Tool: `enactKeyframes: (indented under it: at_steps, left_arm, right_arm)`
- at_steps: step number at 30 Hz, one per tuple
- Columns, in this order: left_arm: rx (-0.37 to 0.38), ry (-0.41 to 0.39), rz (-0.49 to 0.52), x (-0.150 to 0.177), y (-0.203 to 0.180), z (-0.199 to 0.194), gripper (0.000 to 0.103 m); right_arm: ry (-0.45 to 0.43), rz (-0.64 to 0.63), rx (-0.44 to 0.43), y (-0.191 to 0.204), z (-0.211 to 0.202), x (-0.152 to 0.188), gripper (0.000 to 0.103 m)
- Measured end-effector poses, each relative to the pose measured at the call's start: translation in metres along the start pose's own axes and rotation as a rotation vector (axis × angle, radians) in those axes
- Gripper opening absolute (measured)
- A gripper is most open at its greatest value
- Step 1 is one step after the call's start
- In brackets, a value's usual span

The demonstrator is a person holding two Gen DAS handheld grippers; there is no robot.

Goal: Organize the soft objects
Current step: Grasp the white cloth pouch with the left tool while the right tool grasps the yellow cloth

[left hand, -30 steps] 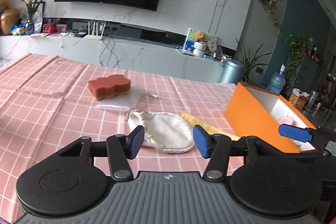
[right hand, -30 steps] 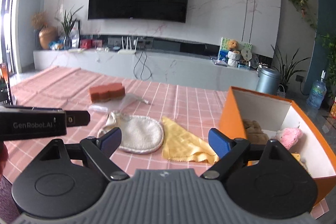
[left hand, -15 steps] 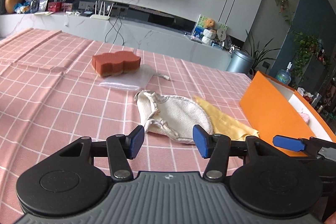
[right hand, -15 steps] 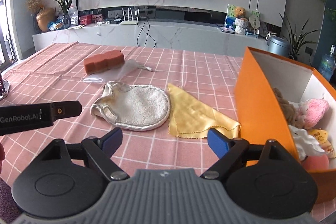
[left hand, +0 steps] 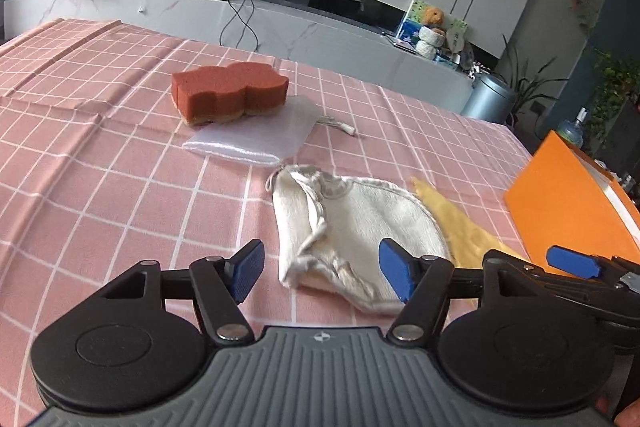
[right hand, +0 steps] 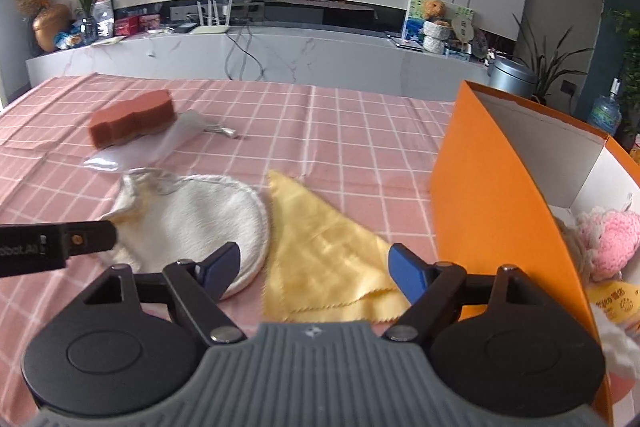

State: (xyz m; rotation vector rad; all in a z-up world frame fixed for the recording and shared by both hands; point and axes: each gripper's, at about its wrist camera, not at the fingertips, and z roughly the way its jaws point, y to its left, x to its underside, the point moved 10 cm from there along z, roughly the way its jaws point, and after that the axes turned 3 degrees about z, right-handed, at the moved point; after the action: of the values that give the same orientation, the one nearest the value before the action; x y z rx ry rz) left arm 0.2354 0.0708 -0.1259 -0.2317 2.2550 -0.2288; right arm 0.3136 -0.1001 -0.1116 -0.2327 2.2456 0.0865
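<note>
A cream round cloth pouch (left hand: 352,227) lies on the pink checked tablecloth, just ahead of my open, empty left gripper (left hand: 322,269); it also shows in the right wrist view (right hand: 192,215). A yellow cloth (right hand: 320,251) lies flat beside it, right in front of my open, empty right gripper (right hand: 314,269). An orange-brown sponge (left hand: 228,91) rests partly on a white satin bag (left hand: 256,137) farther back. An orange box (right hand: 500,195) at the right holds a pink knitted toy (right hand: 608,239) and other soft items.
The pink checked tablecloth (left hand: 100,155) covers the table. The left gripper's body (right hand: 48,247) reaches in at the left of the right wrist view. A white TV console (right hand: 240,55) and a grey bin (left hand: 486,99) stand beyond the table's far edge.
Both grippers have moved forward and down toward the cloths; the pouch and yellow cloth now sit closer to the fingers. Both stay open. The objects have not moved.
</note>
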Motion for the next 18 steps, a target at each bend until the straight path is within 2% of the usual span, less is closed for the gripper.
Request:
enactKeyframes:
  at_steps: [6,9,12,18]
  left_arm:
    - [-0.031,0.009,0.012,-0.003,-0.002,0.019,0.079]
    - [-0.031,0.017,0.021,-0.001,-0.004,0.027,0.079]
    - [-0.032,0.013,0.033,0.000,-0.007,0.030,0.082]
    - [-0.055,0.012,0.105,0.001,-0.018,0.035,0.081]
  right_arm:
    - [0.044,0.025,0.042,-0.014,0.039,-0.006,0.080]
    - [0.051,0.019,0.048,-0.013,0.050,-0.006,0.085]
    - [0.062,0.016,0.039,-0.011,0.058,-0.003,0.087]
    - [0.084,0.089,-0.005,-0.014,0.070,0.002,0.090]
